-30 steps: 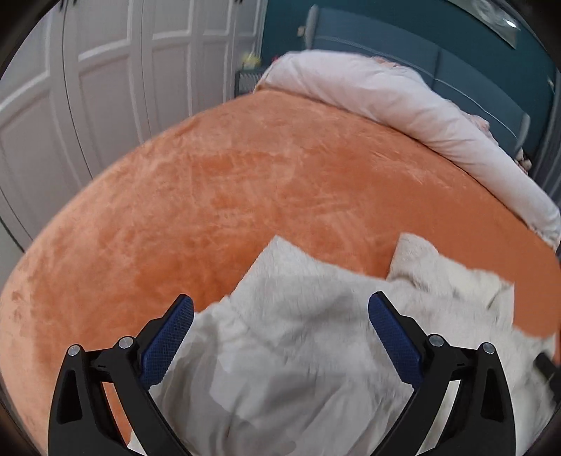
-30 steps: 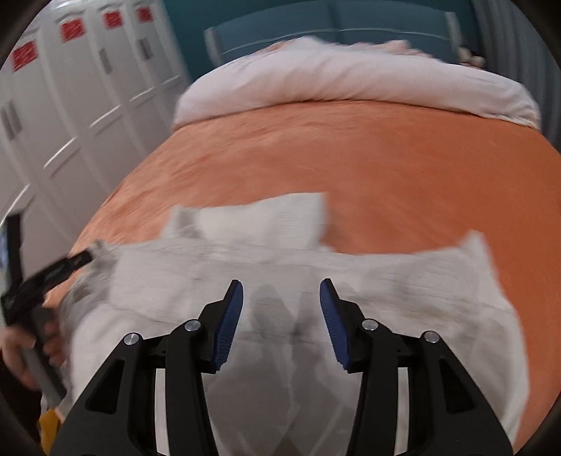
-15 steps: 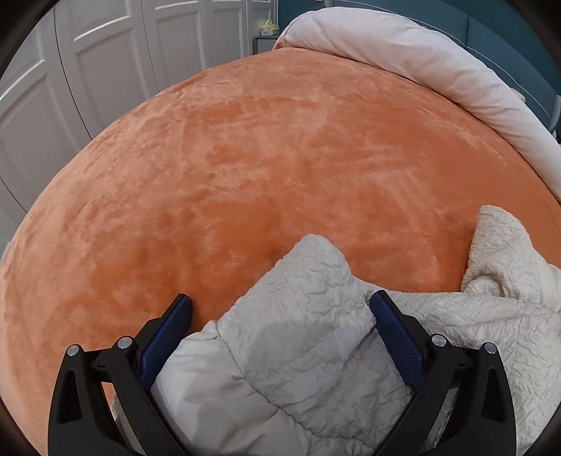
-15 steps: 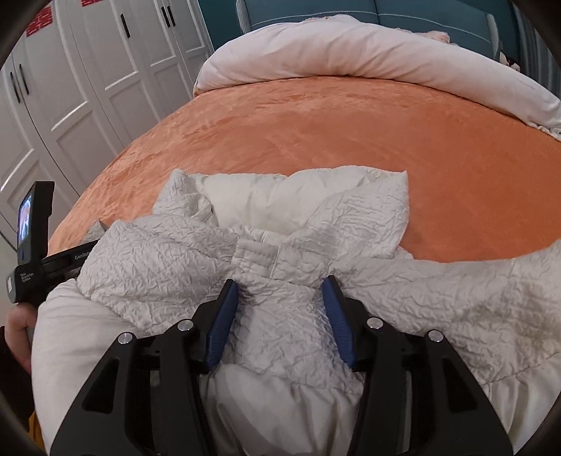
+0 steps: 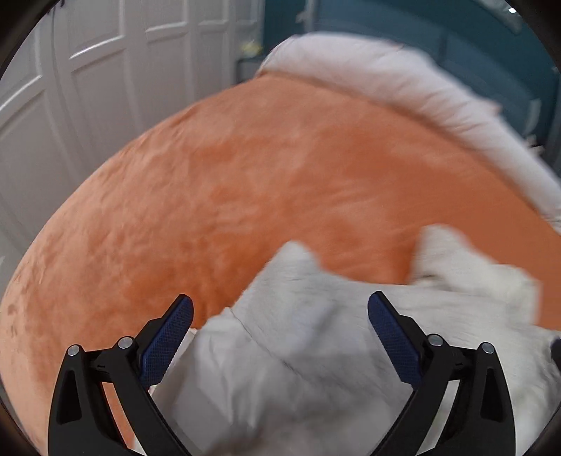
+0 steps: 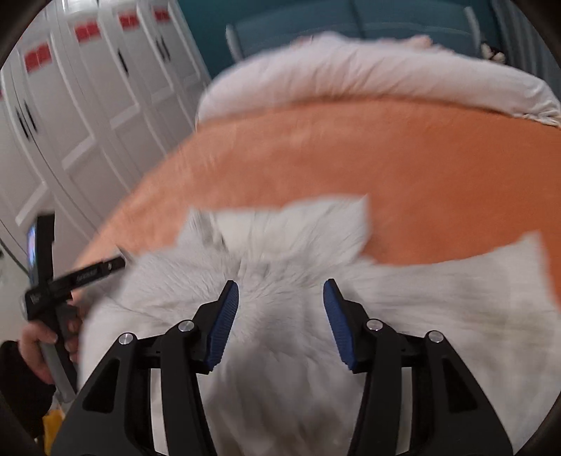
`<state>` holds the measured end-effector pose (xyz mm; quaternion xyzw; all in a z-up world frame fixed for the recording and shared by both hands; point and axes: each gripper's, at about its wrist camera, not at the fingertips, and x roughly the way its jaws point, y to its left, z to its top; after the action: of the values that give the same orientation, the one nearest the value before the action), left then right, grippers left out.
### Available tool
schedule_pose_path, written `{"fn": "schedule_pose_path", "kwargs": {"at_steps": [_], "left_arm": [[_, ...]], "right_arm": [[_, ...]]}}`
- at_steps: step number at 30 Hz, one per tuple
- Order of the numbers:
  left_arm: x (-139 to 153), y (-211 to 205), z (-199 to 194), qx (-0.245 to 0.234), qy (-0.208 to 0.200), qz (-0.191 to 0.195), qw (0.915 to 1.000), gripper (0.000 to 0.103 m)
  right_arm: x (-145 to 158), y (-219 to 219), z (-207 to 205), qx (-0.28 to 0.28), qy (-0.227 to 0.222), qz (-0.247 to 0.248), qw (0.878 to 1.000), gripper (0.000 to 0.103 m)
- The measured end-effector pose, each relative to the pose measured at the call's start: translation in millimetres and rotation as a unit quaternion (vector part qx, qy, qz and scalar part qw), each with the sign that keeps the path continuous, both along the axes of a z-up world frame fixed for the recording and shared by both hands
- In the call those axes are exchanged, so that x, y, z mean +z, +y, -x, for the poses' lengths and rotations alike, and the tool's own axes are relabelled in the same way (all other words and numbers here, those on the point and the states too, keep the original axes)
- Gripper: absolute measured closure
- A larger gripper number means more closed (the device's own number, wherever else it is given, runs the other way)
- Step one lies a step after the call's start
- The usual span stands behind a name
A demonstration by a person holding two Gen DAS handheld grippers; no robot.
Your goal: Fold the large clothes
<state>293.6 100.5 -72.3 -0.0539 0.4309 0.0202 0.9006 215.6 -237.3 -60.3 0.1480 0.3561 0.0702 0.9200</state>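
Note:
A large white quilted jacket (image 5: pixel 315 350) lies crumpled on the near part of the orange bed cover (image 5: pixel 263 182). My left gripper (image 5: pixel 280 301) hangs above its left part, jaws wide open with only fabric below them. In the right wrist view the jacket (image 6: pixel 438 315) spreads across the lower frame, its collar (image 6: pixel 298 228) pointing toward the pillows. My right gripper (image 6: pixel 280 286) hovers over the middle of the jacket; its jaws are opening and the pads press on nothing. The left gripper's body (image 6: pixel 80 277) shows at the left edge, held by a hand (image 6: pixel 38 347). Both views are motion-blurred.
A pale rolled duvet (image 6: pixel 368 77) lies across the head of the bed against a teal headboard (image 6: pixel 350 21). White wardrobe doors (image 5: pixel 87 87) stand close along the bed's left side. Bare orange cover stretches between jacket and duvet.
Both grippers dipped close to the jacket half a second ago and have since drawn back from it. The right jaws stand wider than before. The jacket's collar area looks more bunched.

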Motion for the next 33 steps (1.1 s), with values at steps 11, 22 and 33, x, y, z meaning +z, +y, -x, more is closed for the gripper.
{"fn": "schedule_pose_path", "kwargs": {"at_steps": [11,22,33], "left_arm": [[-33,12,-15,0.05,0.066,-0.015,0.9964,0.006],[-64,16,-29,0.075,0.049,-0.032,0.9954,0.005],[-43,15,-19,0.076,0.052,-0.036,0.9951,0.009]], "right_arm": [[-39,-141,13,-0.175,0.124,-0.042,0.976,0.079],[-73,-137,14,-0.191,0.092,-0.059,0.975,0.078],[-47,-127,23,-0.22,0.097,-0.012,0.971,0.07]]}}
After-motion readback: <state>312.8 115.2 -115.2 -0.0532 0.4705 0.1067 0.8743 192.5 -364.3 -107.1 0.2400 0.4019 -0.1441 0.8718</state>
